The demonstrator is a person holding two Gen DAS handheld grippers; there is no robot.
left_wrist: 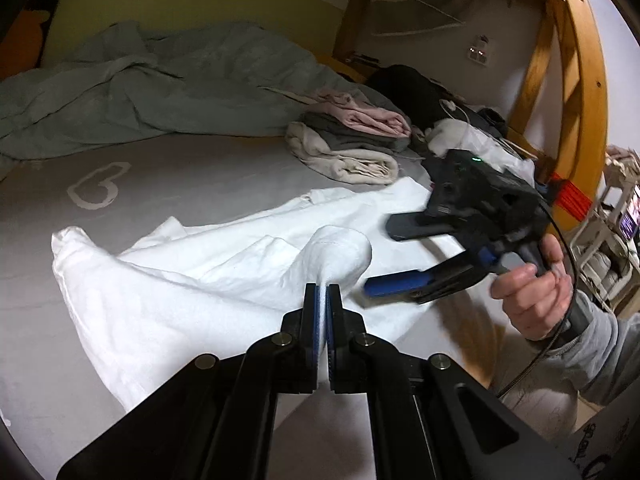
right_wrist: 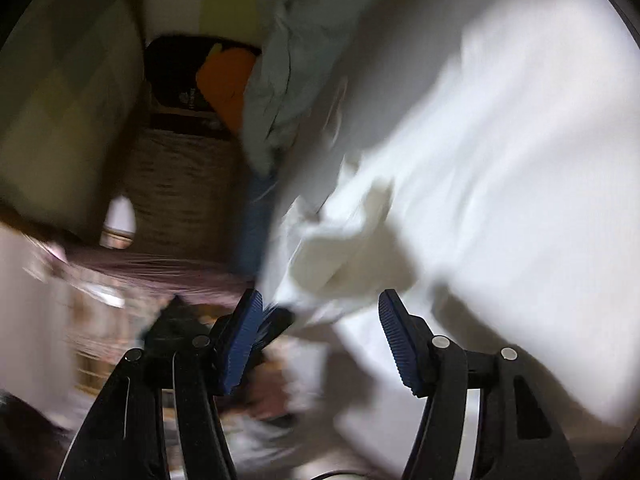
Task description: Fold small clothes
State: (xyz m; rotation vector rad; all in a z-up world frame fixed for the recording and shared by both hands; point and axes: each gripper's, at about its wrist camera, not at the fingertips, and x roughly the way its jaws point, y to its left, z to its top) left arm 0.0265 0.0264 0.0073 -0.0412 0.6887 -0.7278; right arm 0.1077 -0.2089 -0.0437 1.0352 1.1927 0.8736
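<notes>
The white garment (left_wrist: 208, 280) lies crumpled on the bed (left_wrist: 168, 176), spreading ahead and to the left of the left gripper (left_wrist: 322, 292), whose jaws are pressed together on a raised fold of it. To fold well, that pinch should stay firm while the free gripper takes a matching edge, so the cloth lifts evenly and lays over flat rather than bunching. The right gripper (right_wrist: 320, 304) has its jaws spread wide and holds nothing; a blurred lump of the garment (right_wrist: 352, 248) sits just ahead between them, not clearly touching. Folded clothes (left_wrist: 348, 140) are stacked well beyond the left jaws.
</notes>
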